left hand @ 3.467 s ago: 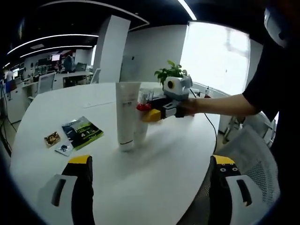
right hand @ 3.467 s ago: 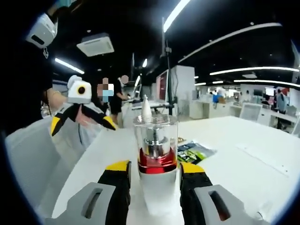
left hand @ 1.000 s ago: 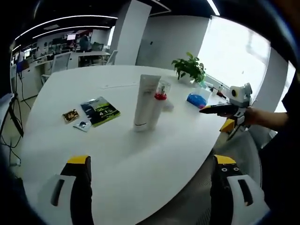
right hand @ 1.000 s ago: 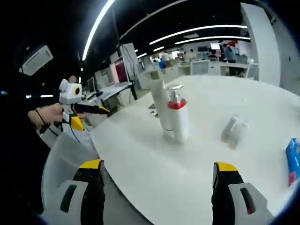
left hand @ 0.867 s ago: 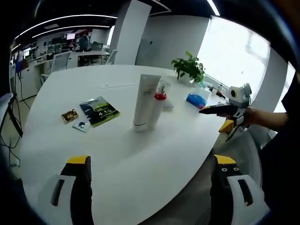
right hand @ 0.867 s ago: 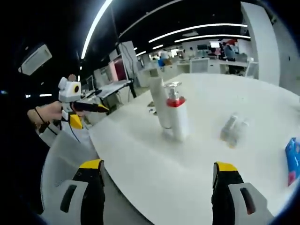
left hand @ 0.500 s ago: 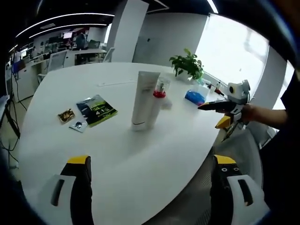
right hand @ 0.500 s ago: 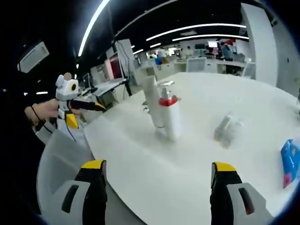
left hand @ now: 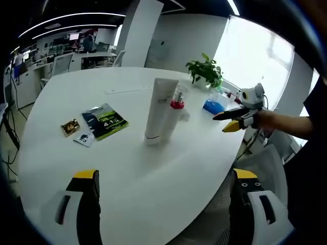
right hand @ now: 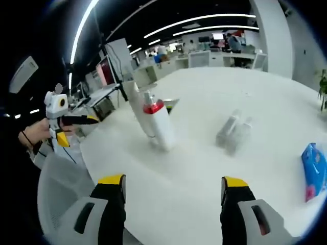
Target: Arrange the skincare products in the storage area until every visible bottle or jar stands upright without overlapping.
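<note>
Left gripper view: left tool [left hand: 162,209] and right tool [right hand: 173,212] gape wide, empty.

White tube [left hand: 158,110] and red-collared pump bottle [left hand: 173,114] stand upright, touching.

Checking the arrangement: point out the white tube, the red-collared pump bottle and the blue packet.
white tube [left hand: 159,109], left gripper view, mid-body.
red-collared pump bottle [right hand: 159,126], right gripper view, white body.
blue packet [right hand: 312,171], right gripper view, its middle.
</note>
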Action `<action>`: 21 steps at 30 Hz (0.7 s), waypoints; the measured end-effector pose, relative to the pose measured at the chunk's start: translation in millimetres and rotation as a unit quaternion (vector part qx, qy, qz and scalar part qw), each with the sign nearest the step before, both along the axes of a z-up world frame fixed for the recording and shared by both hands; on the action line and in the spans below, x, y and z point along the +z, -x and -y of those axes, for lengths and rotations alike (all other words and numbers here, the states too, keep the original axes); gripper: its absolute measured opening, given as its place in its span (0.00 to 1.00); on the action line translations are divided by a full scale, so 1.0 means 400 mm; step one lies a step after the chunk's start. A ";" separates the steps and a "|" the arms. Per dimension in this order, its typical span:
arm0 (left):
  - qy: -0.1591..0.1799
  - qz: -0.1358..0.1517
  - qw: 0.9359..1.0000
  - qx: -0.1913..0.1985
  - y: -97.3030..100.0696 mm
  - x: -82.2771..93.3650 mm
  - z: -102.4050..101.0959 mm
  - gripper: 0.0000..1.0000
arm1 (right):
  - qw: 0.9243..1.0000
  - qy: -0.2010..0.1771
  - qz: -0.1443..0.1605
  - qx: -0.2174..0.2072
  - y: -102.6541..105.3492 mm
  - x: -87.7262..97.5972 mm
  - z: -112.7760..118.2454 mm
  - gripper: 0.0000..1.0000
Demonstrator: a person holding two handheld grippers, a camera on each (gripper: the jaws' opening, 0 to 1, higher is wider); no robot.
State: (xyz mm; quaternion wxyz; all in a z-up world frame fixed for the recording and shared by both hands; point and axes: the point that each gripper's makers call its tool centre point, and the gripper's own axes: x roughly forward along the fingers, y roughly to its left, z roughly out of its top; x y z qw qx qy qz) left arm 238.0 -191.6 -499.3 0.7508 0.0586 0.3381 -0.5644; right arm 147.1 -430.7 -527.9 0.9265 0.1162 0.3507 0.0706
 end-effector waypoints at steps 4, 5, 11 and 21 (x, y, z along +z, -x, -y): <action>-0.005 -0.004 1.000 0.005 -0.004 -0.009 -0.007 0.99 | 0.999 0.012 -0.028 -0.022 -0.013 -0.018 0.038 0.60; -0.005 -0.005 1.000 0.006 -0.003 -0.007 -0.006 0.99 | 0.999 0.009 -0.033 -0.025 -0.022 -0.024 0.055 0.60; -0.008 -0.009 1.000 0.012 -0.013 -0.018 -0.013 0.99 | 0.998 0.012 -0.052 -0.035 -0.056 -0.044 0.102 0.55; -0.010 -0.018 1.000 0.018 -0.030 -0.037 -0.014 0.98 | 0.993 0.014 -0.108 -0.035 -0.075 -0.093 0.139 0.46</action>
